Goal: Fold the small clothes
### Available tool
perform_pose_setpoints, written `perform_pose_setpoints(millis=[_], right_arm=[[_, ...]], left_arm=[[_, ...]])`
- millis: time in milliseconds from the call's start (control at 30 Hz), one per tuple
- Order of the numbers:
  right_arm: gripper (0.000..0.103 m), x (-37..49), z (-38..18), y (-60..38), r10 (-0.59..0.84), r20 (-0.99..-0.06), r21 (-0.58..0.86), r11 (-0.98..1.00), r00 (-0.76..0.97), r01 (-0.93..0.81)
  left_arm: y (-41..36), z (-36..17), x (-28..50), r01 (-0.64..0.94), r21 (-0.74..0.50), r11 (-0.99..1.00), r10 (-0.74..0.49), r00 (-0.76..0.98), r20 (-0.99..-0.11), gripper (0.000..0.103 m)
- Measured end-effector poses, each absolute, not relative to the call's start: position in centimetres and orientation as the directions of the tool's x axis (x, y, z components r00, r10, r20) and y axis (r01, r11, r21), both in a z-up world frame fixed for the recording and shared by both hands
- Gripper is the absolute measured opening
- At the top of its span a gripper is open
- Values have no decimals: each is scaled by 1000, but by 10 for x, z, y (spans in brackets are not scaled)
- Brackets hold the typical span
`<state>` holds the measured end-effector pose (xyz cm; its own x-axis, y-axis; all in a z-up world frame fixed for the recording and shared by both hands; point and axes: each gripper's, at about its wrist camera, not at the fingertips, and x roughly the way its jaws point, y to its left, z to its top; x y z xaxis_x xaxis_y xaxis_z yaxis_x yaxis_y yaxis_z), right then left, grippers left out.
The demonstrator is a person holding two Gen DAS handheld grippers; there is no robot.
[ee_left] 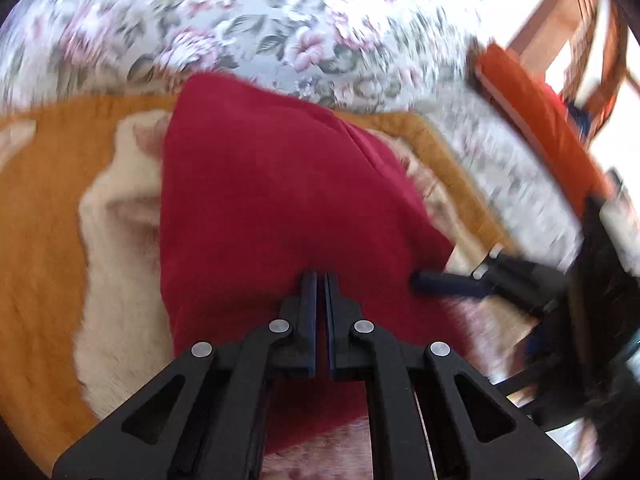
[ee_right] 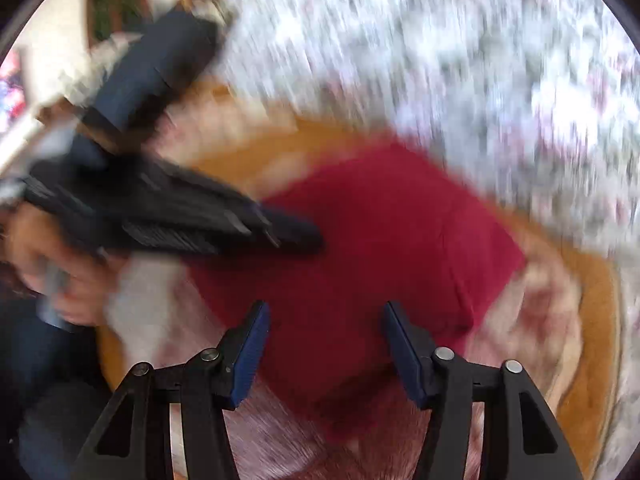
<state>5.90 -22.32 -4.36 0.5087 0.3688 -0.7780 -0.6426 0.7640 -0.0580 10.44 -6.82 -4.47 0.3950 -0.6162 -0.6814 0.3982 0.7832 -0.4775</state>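
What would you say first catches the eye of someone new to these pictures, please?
The deep red garment dominates, lying mid-frame on an orange and cream blanket over a floral cover. The left gripper sits shut at its near edge, while the right gripper hangs open above it.

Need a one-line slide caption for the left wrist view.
Left tool shut on the red garment over an orange-and-cream blanket; right tool alongside.
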Motion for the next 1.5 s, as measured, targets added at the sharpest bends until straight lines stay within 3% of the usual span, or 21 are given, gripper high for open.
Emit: perform_pose_setpoints(millis=[100,133,167,200,333,433,533,700,833,1000,1033,1133,1200,1500], right_arm=[[54,55,-22,-251,479,-690,120,815,543,-566],[55,55,-15,-263,506,-651,184,829,566,-529],[58,57,-9,-281,524,-594,265,844,610,-467],[60,59,-8,-296,525,-554,333,851,646,-405],[63,87,-44,-350,555,-461,697,709,693,-104],[63,110,-78,-359,611,-441,816,578,657,10],[63,122,-94,-361,624,-461,839,539,630,81],[61,138,-92,-353,672,-458,839,544,582,33],[45,131,-97,-357,711,-432,838,543,556,-44],[38,131,-102,-359,691,-422,834,550,587,-48],[37,131,-102,-358,688,-423,829,557,590,-56],[30,127,-98,-355,670,-438,805,589,599,-72],[27,125,-87,-348,648,-459,777,624,608,-78],[26,134,-46,-287,724,-376,796,572,578,-198]], left_arm=[[-52,-27,104,383,-497,779,-627,442,-642,6],[-46,-24,106,365,-485,795,-607,472,-639,23],[-40,-22,111,352,-480,803,-595,496,-633,49],[-33,-24,115,333,-488,807,-589,515,-623,57],[-20,-48,142,243,-607,756,-641,461,-614,61],[-17,-58,153,226,-647,728,-666,458,-589,65],[-18,-61,155,239,-649,723,-673,455,-582,65],[-11,-60,156,274,-619,736,-663,476,-578,65],[-3,-73,162,241,-668,704,-690,454,-563,67],[-17,-77,159,268,-688,675,-728,397,-559,68],[-16,-77,158,266,-687,676,-726,398,-561,66],[-9,-76,156,236,-714,659,-735,408,-542,44],[-5,-70,152,225,-717,659,-730,423,-537,39],[64,-24,127,230,-657,718,-654,546,-524,37]])
